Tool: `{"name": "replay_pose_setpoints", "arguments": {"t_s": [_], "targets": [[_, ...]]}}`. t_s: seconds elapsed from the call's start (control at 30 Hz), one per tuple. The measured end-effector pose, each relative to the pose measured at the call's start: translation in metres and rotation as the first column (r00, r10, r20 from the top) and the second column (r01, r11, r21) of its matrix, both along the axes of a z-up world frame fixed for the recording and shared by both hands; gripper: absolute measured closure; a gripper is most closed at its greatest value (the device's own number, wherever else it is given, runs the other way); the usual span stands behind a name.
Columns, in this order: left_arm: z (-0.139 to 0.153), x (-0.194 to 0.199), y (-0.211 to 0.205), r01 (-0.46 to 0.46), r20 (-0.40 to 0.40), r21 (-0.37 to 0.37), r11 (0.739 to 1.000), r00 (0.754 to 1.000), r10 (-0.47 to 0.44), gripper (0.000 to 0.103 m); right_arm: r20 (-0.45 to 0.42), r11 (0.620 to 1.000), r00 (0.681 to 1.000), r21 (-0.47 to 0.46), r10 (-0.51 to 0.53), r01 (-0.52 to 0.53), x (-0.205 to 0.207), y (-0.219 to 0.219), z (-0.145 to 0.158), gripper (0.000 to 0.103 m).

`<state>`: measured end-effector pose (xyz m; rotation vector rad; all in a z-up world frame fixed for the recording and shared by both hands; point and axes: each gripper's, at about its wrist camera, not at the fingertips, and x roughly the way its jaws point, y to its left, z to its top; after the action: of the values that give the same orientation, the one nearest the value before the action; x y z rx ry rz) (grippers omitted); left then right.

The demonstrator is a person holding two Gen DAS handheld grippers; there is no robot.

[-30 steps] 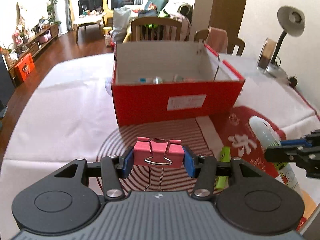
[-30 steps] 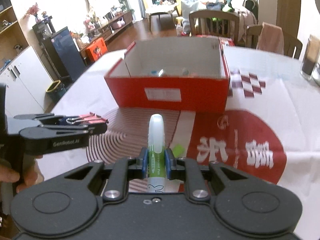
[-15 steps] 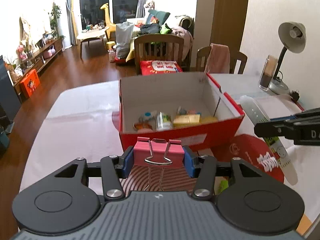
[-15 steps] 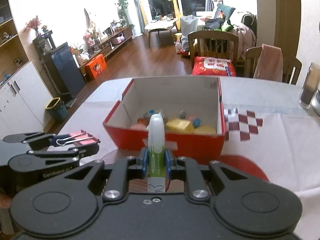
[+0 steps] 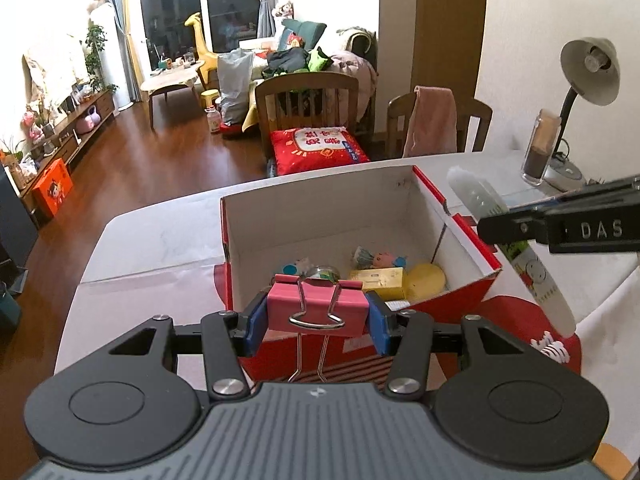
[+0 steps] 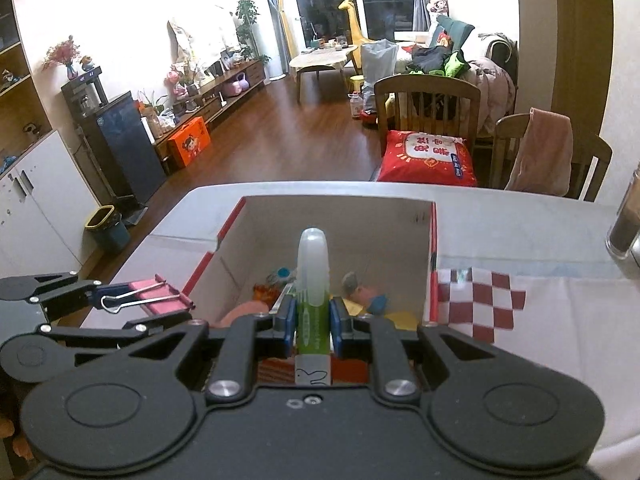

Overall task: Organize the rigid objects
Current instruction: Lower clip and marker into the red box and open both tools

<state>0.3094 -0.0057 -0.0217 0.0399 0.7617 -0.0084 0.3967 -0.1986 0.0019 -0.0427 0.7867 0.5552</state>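
My left gripper point(image 5: 317, 315) is clamped on a pink binder clip point(image 5: 316, 309), its wire handles pointing back toward me, held over the near wall of the red box point(image 5: 460, 300). My right gripper point(image 6: 313, 322) grips a green-and-white glue stick point(image 6: 313, 280), translucent cap forward, above the box's white interior, where small items already lie

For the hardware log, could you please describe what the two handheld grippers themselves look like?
Both look alike: the left gripper and right gripper have matte black linkage arms with silver pivot screws, two round black discs at the base and blue pads on the fingers. The left one's body is ribbed grey. Seen from the left wrist view, the right gripper carries raised "DAS" lettering. No cables or sleeves show.
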Motion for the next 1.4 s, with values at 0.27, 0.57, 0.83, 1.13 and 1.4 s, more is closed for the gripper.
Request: {"name": "replay_pose_setpoints", "arguments": {"t_s": [0.27, 0.57, 0.83, 1.13, 1.4], "targets": [[-0.011, 0.046, 0.005, -0.038, -0.031, 0.003, 0.999, 0.999, 0.038, 0.053, -0.013, 1.0, 1.0, -0.022, -0.005, 0.005, 0.047, 0.005, -0.013, 0.086], [-0.033, 0.089, 0.006, -0.069, -0.066, 0.023, 0.997, 0.995, 0.07, 0.053, -0.051, 0.997, 0.999, -0.079, 0.004, -0.008, 0.09, 0.012, -0.045, 0.086], [-0.06, 0.119, 0.003, -0.079, -0.123, 0.033, 0.996, 0.989, 0.082, 0.053, -0.096, 0.993, 0.995, -0.113, 0.021, -0.032, 0.109, 0.025, -0.075, 0.086], [-0.082, 0.138, 0.001, -0.099, -0.168, 0.063, 0.993, 0.98, 0.109, 0.053, -0.115, 0.983, 0.991, -0.163, 0.062, -0.08, 0.114, 0.035, -0.099, 0.086], [-0.094, 0.151, -0.001, -0.1, -0.206, 0.058, 0.993, 0.972, 0.11, 0.053, -0.146, 0.977, 0.987, -0.189, 0.068, -0.096, 0.12, 0.042, -0.115, 0.086]]}}
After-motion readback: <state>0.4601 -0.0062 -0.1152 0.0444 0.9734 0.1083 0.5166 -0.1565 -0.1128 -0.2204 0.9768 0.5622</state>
